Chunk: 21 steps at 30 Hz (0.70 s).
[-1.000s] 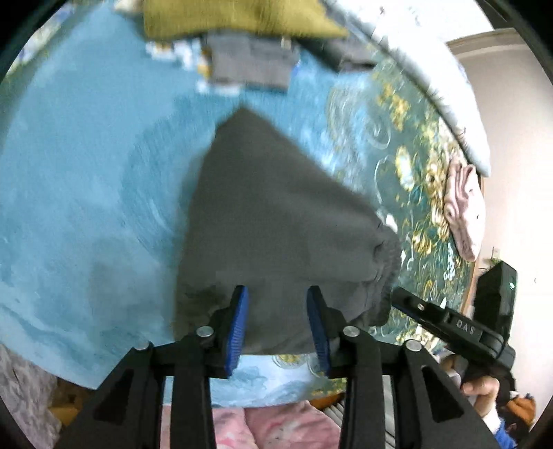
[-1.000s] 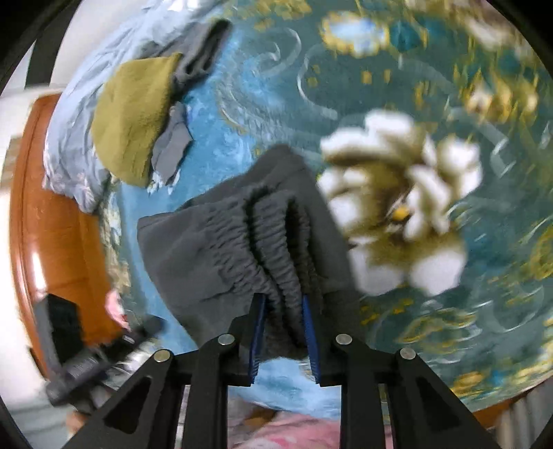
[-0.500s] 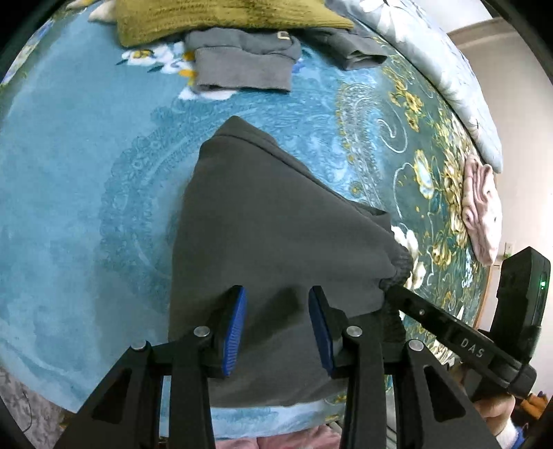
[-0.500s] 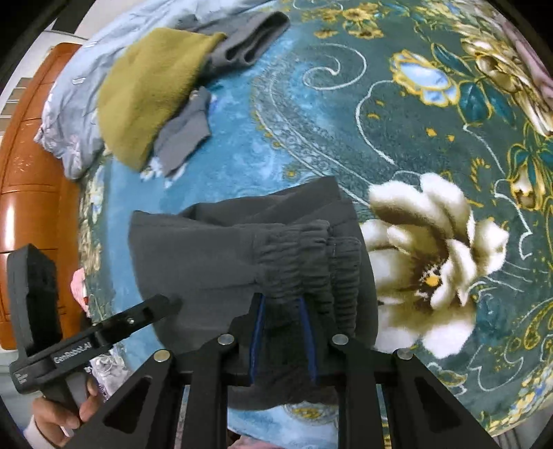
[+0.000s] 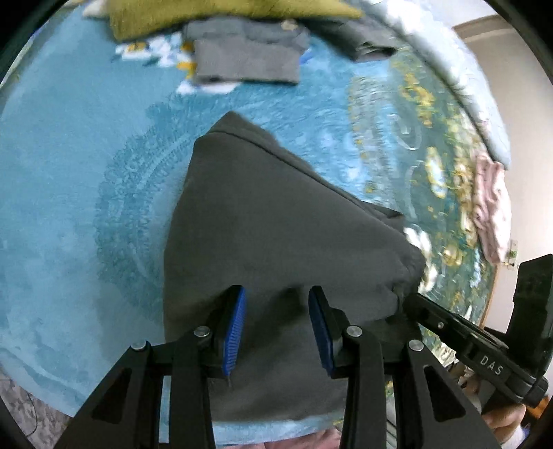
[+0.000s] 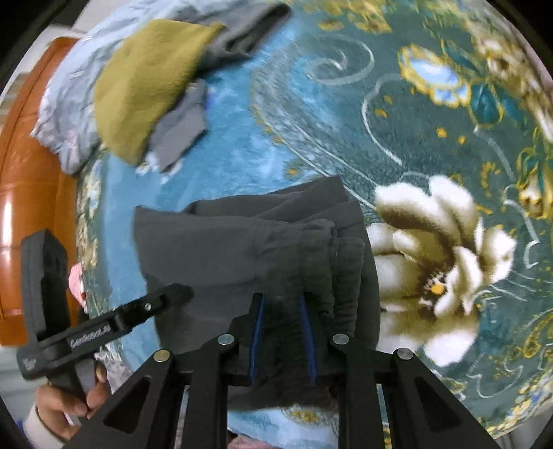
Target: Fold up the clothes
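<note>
Left wrist view, nearest: left gripper (image 5: pixel 276 324), blue-padded fingers (image 5: pixel 235 328) set well apart over the near hem of the dark grey garment (image 5: pixel 276 224), cloth lying between and beneath them; whether any of it is pinched cannot be told. Just right of that: right gripper (image 5: pixel 449 328), black, entering from the lower right, tip at the gathered waistband corner of the same garment. Garment: folded flat, roughly triangular in this view, lying near the front edge of the blue patterned blanket (image 5: pixel 69 207), apex pointing toward the far edge. Right wrist view, nearest: right gripper (image 6: pixel 281 331), fingers drawn close on a bunch of the ribbed elastic waistband, fabric filling the narrow gap. Left of it: left gripper (image 6: pixel 166 297), black, tip touching the smooth part of the dark grey garment (image 6: pixel 207 248), held by a bare hand (image 6: pixel 65 404) at the lower left. Right of the garment: large white flower motif (image 6: pixel 442 255) in the blanket weave, just beside the waistband. Further off, toward the far edge: grey folded garment (image 5: pixel 245 58), olive-green knit (image 6: pixel 145 83) partly over it, another dark grey piece (image 6: pixel 249 31) beside. Right edge: pink cloth (image 5: pixel 490 210). Beyond the pile: pale blue quilt (image 6: pixel 65 103), then orange-brown wooden board (image 6: pixel 24 207).
</note>
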Motion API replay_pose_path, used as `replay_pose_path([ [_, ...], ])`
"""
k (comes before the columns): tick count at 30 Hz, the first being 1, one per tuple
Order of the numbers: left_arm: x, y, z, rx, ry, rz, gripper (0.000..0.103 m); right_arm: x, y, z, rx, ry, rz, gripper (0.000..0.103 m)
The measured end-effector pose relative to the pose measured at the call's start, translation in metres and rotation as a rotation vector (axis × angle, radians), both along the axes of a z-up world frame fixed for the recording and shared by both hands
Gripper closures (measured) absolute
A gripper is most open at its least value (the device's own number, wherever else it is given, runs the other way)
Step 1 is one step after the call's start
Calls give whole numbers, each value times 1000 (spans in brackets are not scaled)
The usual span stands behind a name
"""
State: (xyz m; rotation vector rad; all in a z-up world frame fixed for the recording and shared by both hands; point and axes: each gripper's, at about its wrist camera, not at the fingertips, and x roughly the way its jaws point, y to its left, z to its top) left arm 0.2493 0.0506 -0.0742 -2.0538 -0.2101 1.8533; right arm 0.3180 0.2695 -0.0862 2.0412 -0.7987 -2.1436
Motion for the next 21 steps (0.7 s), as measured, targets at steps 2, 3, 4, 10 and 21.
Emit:
replay_pose_path([
  [2, 14, -3, 13, 24, 29, -14, 65, 14, -6, 15, -2, 31, 29, 80],
  [3, 20, -4, 16, 31, 35, -21, 65, 20, -10, 17, 1, 32, 41, 80],
  [4, 27, -5, 17, 30, 34, -27, 65, 27, -13, 16, 7, 27, 52, 80],
  [10, 43, -11, -13, -18, -9, -29, 65, 45, -19, -12, 41, -38, 57, 79],
  [21, 33, -4, -13, -53, -29, -36, 65, 43, -11, -24, 7, -83, 5, 79],
])
